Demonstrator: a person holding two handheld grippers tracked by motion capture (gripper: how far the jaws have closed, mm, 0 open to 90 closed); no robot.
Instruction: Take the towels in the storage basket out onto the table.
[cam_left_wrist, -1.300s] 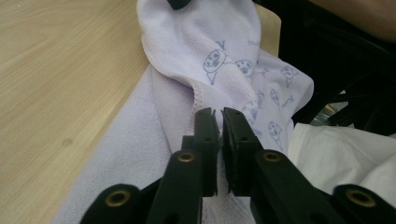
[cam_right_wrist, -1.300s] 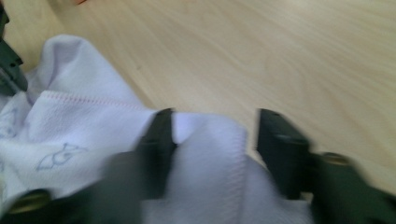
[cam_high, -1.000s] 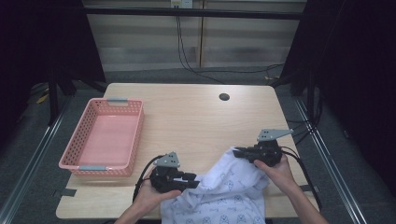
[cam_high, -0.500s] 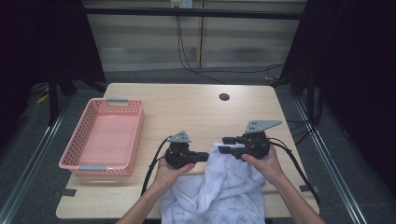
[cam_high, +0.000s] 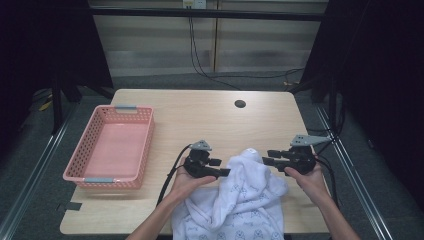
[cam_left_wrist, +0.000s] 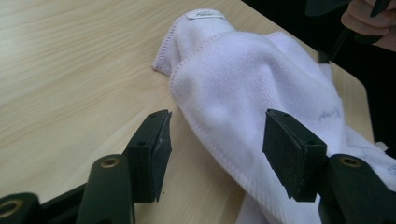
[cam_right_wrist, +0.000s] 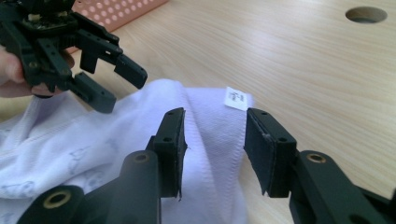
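White towel (cam_high: 245, 195) bunched at table's (cam_high: 200, 115) near edge, between both grippers. Left gripper (cam_left_wrist: 215, 149) just reopened, jaws apart, towel edge between, unpinched. Right gripper (cam_right_wrist: 214, 149) half open, closing slightly, towel fold between, ungripped.

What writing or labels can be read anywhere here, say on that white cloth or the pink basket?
No text here can be read in full.
Small sewn tag on the white cloth: dark marks, too small to read.
The same tag in the left gripper view: a faint word, too blurred to read.
Pale printed figures on the cloth: pattern, not legible words.
Pink basket and table: no lettering visible.
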